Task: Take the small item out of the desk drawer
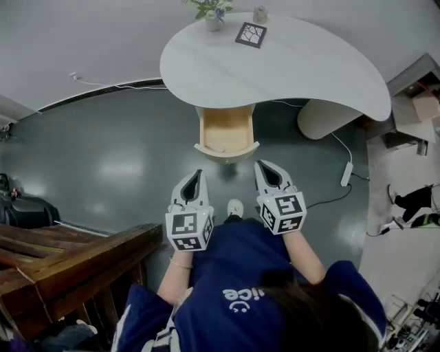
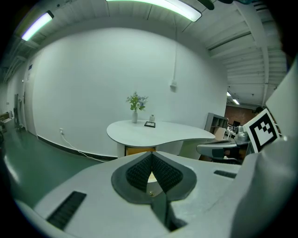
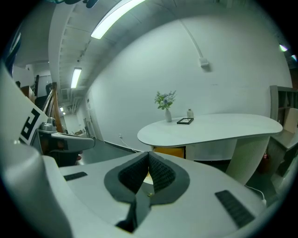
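Note:
A white curved desk [image 1: 289, 62] stands ahead of me, and its wooden drawer [image 1: 227, 150] is pulled open toward me. The drawer's inside shows only bare wood; I see no small item in it. My left gripper [image 1: 199, 173] and right gripper [image 1: 264, 165] hover side by side just short of the drawer front, both shut with nothing between the pads. In the left gripper view the left gripper [image 2: 151, 155] points at the desk [image 2: 158, 132] and drawer [image 2: 139, 150]. In the right gripper view the right gripper [image 3: 149, 155] does the same, with the drawer [image 3: 170, 151] beyond it.
On the desk's far side stand a plant vase [image 1: 213, 17], a small jar [image 1: 260, 14] and a framed marker card [image 1: 251, 34]. Wooden furniture [image 1: 62, 258] is at my lower left. A cable with a white power block [image 1: 347, 172] lies on the floor at right, near another person's legs [image 1: 412, 203].

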Motion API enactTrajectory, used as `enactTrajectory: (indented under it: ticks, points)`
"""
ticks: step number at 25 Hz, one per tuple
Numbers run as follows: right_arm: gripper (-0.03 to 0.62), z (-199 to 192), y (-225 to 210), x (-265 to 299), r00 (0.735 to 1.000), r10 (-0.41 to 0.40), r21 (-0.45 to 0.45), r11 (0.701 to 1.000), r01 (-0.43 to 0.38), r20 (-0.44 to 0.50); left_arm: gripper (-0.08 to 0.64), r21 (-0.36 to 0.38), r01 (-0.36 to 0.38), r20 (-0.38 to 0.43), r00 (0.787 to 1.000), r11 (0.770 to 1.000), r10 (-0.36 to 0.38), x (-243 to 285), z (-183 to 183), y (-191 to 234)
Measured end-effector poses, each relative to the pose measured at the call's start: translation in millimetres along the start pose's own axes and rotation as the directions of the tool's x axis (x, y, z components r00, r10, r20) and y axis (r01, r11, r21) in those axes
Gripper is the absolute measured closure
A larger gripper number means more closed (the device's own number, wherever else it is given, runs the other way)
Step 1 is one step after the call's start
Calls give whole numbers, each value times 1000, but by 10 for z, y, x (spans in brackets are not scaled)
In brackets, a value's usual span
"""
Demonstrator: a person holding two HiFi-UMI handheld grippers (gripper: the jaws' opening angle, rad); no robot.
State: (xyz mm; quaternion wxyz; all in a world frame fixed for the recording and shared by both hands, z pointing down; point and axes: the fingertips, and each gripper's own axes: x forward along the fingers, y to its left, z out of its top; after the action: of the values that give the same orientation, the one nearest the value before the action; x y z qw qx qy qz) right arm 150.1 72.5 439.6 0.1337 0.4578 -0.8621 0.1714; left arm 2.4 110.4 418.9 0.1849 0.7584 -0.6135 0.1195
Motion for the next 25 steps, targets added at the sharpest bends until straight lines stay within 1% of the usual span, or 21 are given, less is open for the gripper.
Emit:
enactTrajectory:
  ticks: [6, 10, 13, 19, 25]
  points:
    - [584, -2, -102, 99, 999, 38, -7, 999, -38, -29, 557, -15, -15, -22, 1000, 1000, 14, 123, -50, -82]
    - [584, -59, -57, 165, 994, 81, -21, 996, -82, -71, 557, -18, -24, -29, 999, 1000, 24, 182, -16, -62]
    - [584, -68, -10, 204, 992, 100, -7, 995, -100, -79, 557, -22, -34, -34, 999, 999, 33, 197, -17, 9]
    - [584, -43, -46, 373, 991, 88, 0, 996, -88, -100, 557, -36, -31, -49, 998, 999, 30, 382, -16, 183]
    - [584, 8, -120, 655, 986, 74, 3, 997, -74, -152, 557, -41, 8, -60, 998, 999, -10, 709, 111, 370]
